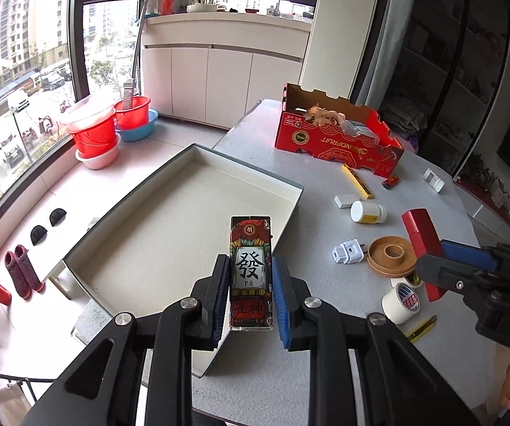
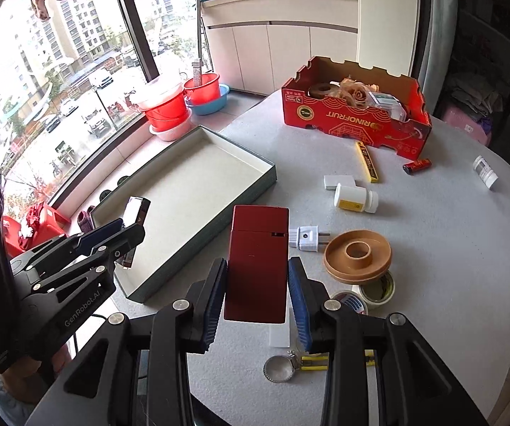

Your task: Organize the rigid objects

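Note:
My left gripper [image 1: 249,280] is shut on a printed mahjong-design box [image 1: 250,259] and holds it above the near right corner of the empty shallow tray [image 1: 120,220]. It also shows in the right wrist view [image 2: 127,227], with the box [image 2: 136,209] over the tray [image 2: 255,191]. My right gripper [image 2: 256,291] is shut on a plain dark red box [image 2: 258,262], held above the grey table right of the tray. In the left wrist view the red box [image 1: 420,230] sits in the right gripper [image 1: 432,259].
A red cardboard fruit box [image 2: 354,120] with items stands at the back. Loose on the table: white plug [image 2: 304,238], tan spool [image 2: 358,255], tape rolls [image 2: 375,291], pill bottle [image 2: 354,198], yellow bar [image 2: 367,161], red battery [image 2: 416,166], white block [image 2: 338,181], utility knife [image 2: 313,361].

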`<state>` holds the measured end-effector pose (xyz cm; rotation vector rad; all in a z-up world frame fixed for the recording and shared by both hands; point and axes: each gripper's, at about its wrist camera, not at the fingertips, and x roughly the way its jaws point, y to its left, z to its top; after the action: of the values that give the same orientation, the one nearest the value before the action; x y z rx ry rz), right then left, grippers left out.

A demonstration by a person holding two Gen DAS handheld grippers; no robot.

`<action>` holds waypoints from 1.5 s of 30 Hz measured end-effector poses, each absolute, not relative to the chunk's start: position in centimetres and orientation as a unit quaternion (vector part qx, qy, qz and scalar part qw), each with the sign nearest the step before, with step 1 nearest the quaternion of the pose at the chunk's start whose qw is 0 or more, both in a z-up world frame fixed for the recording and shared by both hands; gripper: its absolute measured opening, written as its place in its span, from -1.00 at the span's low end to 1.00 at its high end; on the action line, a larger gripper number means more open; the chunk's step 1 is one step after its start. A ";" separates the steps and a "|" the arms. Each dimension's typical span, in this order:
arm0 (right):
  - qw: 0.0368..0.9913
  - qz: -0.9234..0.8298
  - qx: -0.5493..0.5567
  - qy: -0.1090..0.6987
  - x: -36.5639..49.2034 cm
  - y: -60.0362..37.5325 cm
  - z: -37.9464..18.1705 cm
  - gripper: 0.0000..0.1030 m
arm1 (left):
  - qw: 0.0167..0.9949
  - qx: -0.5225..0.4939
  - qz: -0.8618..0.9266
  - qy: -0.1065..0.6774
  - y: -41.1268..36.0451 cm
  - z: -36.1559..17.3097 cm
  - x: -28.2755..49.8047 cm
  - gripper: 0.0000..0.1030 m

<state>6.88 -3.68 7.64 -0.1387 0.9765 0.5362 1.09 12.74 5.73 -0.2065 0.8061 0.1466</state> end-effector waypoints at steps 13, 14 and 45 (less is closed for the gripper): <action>0.824 0.322 -0.070 0.461 9.8 4.8 8.8 -0.29 | 0.909 -0.128 0.148 0.367 20.0 7.7 1.6 -0.50; 0.823 0.325 -0.067 0.460 10.2 5.3 8.9 -0.30 | 0.908 -0.131 0.154 0.366 20.6 7.8 2.0 -0.50; 0.790 0.305 -0.059 0.528 21.0 10.9 0.6 -0.29 | 0.867 -0.136 0.184 0.442 22.6 -0.2 14.0 -0.51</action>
<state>20.98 10.92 0.62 -0.1261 1.1368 0.6575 13.97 22.56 -0.17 -0.2854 0.9258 0.3857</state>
